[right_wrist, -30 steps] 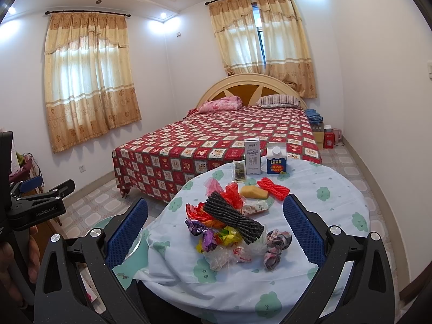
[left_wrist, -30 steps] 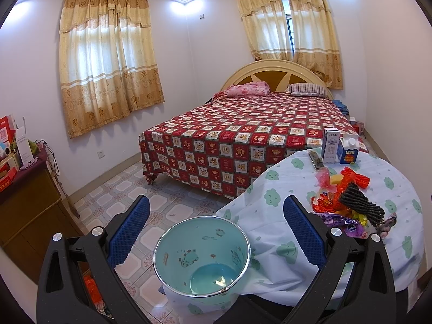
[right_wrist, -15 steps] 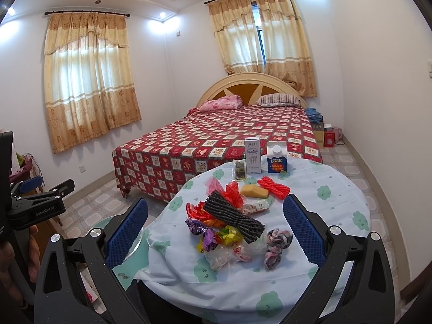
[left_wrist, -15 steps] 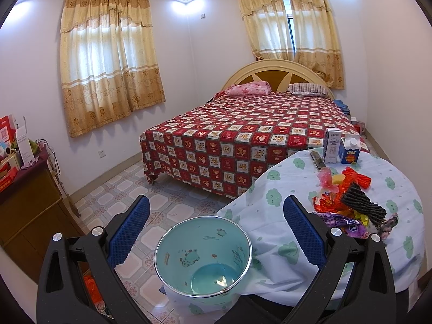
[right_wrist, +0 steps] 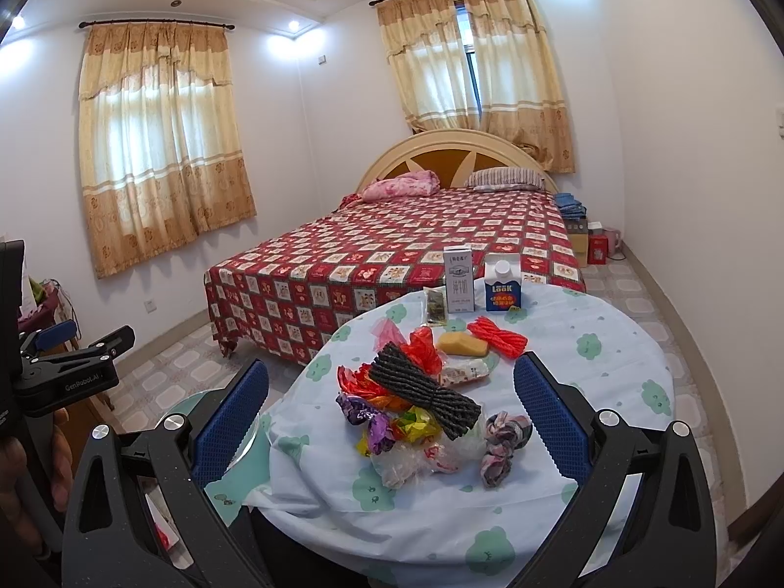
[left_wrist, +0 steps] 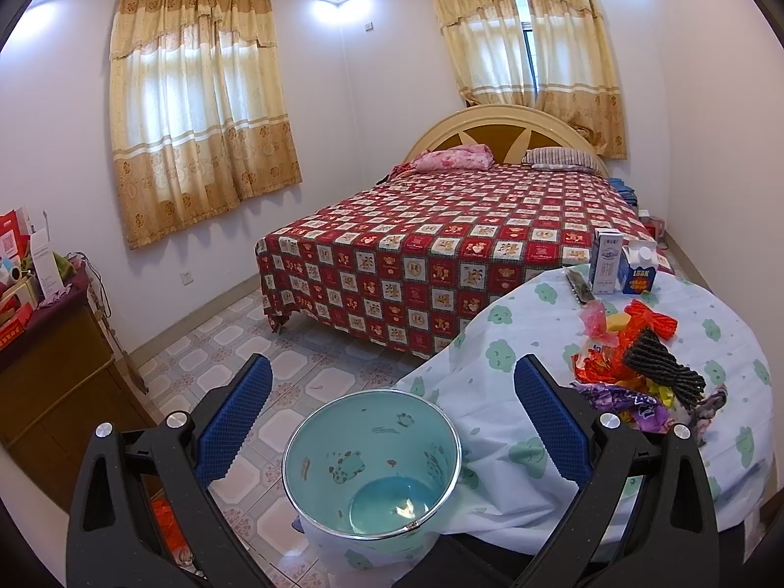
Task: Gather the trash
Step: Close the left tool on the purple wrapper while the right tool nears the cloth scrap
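Note:
A pile of trash (right_wrist: 411,402) lies on the round table (right_wrist: 612,343): coloured wrappers, a black corrugated bundle (right_wrist: 424,389), clear plastic, a rolled cloth scrap (right_wrist: 502,441). Two cartons (right_wrist: 458,284) stand at the far edge. My right gripper (right_wrist: 392,416) is open and empty, above the near side of the pile. A light blue bin (left_wrist: 372,460) stands on the floor left of the table. My left gripper (left_wrist: 392,416) is open and empty above the bin. The pile also shows in the left wrist view (left_wrist: 632,372).
A bed with a red checked cover (right_wrist: 416,245) fills the room beyond the table. A wooden cabinet (left_wrist: 44,372) with boxes stands at the left wall. The tablecloth edge (left_wrist: 490,441) hangs against the bin's right rim. Boxes (right_wrist: 588,240) sit by the right wall.
Both views have shifted very slightly; both grippers stay open and nothing on the table has moved.

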### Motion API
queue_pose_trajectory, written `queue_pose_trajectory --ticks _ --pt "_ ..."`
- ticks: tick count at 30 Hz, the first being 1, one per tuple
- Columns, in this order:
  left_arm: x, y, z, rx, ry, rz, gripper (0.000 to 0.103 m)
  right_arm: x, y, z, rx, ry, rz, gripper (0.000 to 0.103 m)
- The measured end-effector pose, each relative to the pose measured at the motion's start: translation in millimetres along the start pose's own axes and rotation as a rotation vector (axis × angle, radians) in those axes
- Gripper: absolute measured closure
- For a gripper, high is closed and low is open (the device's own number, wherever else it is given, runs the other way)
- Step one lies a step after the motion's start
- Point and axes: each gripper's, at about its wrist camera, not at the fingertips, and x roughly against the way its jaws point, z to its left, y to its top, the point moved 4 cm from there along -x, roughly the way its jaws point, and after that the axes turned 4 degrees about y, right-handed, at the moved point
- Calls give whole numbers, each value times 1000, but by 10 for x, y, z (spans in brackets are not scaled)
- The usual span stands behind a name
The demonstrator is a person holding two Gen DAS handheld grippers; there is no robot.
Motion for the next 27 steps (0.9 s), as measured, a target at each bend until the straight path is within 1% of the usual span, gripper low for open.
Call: queue_pose_trajectory --ticks 5,9,13,18,23,27 --pt "-14 -20 5 -2 1 6 6 -11 -13 -14 13 -11 0 5" --pt "-122 -93 -47 -21 8 25 6 -140 -127 -194 42 -104 9 5" --pt "-327 -236 -301 -64 5 74 6 -314 -313 -507 26 -160 68 5" --pt "-478 -348 -680 -108 -12 119 6 -413 -551 -798 24 -232 94 5" --pt "-532 -361 -1173 -139 -56 130 6 -518 -690 -1075 -14 -273 126 5" --pt "-542 -372 -1584 -155 -100 143 6 -536 -766 -1259 -35 -311 129 5"
